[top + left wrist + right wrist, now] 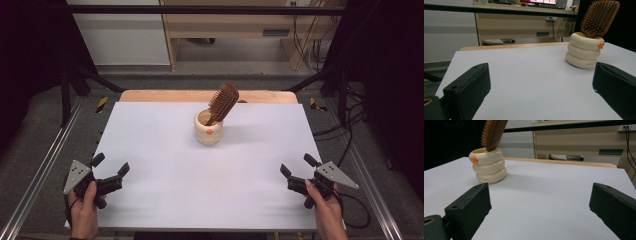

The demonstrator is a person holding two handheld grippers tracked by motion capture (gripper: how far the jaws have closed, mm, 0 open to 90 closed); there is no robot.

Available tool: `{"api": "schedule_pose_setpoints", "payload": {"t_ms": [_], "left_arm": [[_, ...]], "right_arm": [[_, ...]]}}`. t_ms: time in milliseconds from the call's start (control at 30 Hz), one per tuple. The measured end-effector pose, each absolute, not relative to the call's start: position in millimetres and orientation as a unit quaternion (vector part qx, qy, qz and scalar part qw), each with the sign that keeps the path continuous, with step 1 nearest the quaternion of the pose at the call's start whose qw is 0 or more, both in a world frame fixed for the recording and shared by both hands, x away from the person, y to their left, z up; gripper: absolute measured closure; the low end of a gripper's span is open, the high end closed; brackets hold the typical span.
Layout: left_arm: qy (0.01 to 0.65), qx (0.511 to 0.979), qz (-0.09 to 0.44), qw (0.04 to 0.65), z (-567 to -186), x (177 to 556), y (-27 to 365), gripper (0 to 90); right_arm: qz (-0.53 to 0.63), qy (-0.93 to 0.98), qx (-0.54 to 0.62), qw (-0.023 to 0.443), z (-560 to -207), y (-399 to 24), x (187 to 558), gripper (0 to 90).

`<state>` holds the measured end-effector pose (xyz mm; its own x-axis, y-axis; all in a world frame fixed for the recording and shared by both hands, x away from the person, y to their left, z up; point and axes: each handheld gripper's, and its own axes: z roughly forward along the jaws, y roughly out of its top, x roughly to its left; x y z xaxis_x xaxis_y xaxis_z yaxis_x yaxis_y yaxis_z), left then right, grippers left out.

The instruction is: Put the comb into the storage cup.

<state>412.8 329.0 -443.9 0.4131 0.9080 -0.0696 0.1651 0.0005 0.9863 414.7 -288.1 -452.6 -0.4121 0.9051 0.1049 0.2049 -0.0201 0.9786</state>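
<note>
one wooden hairbrush (pixel 223 102) leans bristle-head up in one cream ringed cup (pixel 208 129). left gripper (pixel 110 169) and right gripper (pixel 296 168) gape wide, both empty.

A white counter (pixel 165 190) carries a cream ringed cup (pixel 208 128), standing well ahead of both tools.
</note>
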Motion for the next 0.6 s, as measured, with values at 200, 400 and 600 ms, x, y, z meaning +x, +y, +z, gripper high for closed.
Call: {"api": "schedule_pose_setpoints", "payload": {"t_ms": [200, 400, 600], "left_arm": [[0.425, 0.626, 0.328, 0.565, -443, 413, 327, 1.6], [0.421, 0.627, 0.328, 0.568, -443, 412, 326, 1.6], [0.418, 0.627, 0.328, 0.570, -442, 411, 325, 1.6]], "right_arm": [[0.562, 0.632, 0.435, 0.309, -454, -284, 415, 3.7], [0.562, 0.641, 0.427, 0.301, -457, -279, 416, 3.8], [0.562, 0.648, 0.422, 0.293, -460, -274, 417, 3.7]]}}
